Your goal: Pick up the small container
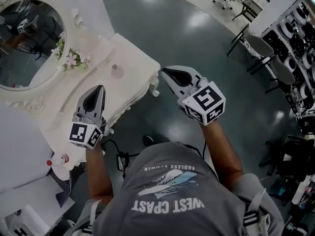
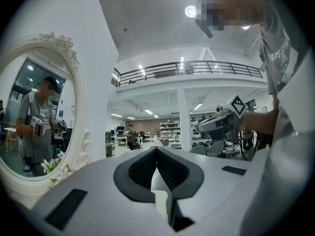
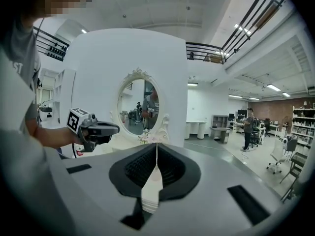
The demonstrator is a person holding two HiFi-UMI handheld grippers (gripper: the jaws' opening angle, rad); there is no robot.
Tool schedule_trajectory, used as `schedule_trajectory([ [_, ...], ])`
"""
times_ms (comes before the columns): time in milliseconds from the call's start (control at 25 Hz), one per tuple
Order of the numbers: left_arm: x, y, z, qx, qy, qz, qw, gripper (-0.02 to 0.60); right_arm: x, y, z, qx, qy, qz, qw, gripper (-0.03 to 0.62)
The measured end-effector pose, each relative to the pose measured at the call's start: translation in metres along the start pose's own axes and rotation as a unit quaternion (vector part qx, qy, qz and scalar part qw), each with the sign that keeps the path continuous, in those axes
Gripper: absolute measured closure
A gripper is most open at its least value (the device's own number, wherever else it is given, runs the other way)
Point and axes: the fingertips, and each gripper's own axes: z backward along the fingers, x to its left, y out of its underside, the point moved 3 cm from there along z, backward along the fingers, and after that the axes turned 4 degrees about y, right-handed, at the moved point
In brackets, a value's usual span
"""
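Floor (image 1: 197, 38), dark and glossy, fills most of the room ahead. It lies wide open from the dressing table (image 1: 133, 58) to the office chairs (image 1: 261, 45) at the right, where the shelving is cut off by the frame. The white table stands at the left. Its far left end runs out of sight, and its carved corner juts toward the open floor. The oval mirror (image 1: 29, 43) above it is clipped at the left edge, and the reflections in it are too dim to read.

The left gripper (image 1: 100, 87) hovers over the table's front edge with its jaws pressed together and nothing between them. The right gripper (image 1: 165, 71) hangs over bare floor just off the table's corner, its jaws likewise together and empty.

A spray of pale flowers (image 1: 71, 59) sits at the mirror's foot. The small container (image 1: 116, 71) stands on the tabletop near the corner, beyond the left gripper's tips and apart from both grippers. It is pale, pinkish and roundish, but too small to make out further. At the lower left a red-capped bottle (image 1: 61, 159) shows only in part, and what it stands on is unclear.
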Motion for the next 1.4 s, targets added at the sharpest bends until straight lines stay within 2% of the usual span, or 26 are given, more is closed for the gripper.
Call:
schedule_trajectory([
  [280,0.022,0.004,0.004,-0.007,0.007,0.008,0.9999,0.565,0.004,-0.017,-0.026,0.004,0.001,0.013,1.000,0.566],
  [480,0.036,0.010,0.016,-0.007,-0.010,0.014,0.9998,0.565,0.011,-0.021,-0.053,0.010,-0.022,0.020,0.999,0.565],
  [720,0.056,0.018,0.034,0.002,-0.063,0.013,0.9979,0.565,0.016,-0.025,-0.098,0.004,-0.076,0.030,0.997,0.565],
  [840,0.070,0.019,0.046,0.007,-0.106,0.013,0.9942,0.565,0.018,-0.028,-0.127,-0.004,-0.114,0.032,0.993,0.565],
  [1000,0.078,0.019,0.053,0.014,-0.136,0.021,0.9904,0.565,0.016,-0.027,-0.159,0.001,-0.145,0.033,0.989,0.565],
  [1160,0.097,0.027,0.057,0.018,-0.170,0.029,0.9848,0.565,0.016,-0.027,-0.195,0.004,-0.177,0.041,0.983,0.565],
  [1400,0.100,0.046,0.065,0.037,-0.212,0.055,0.9750,0.565,0.021,-0.014,-0.236,0.021,-0.225,0.038,0.973,0.562],
])
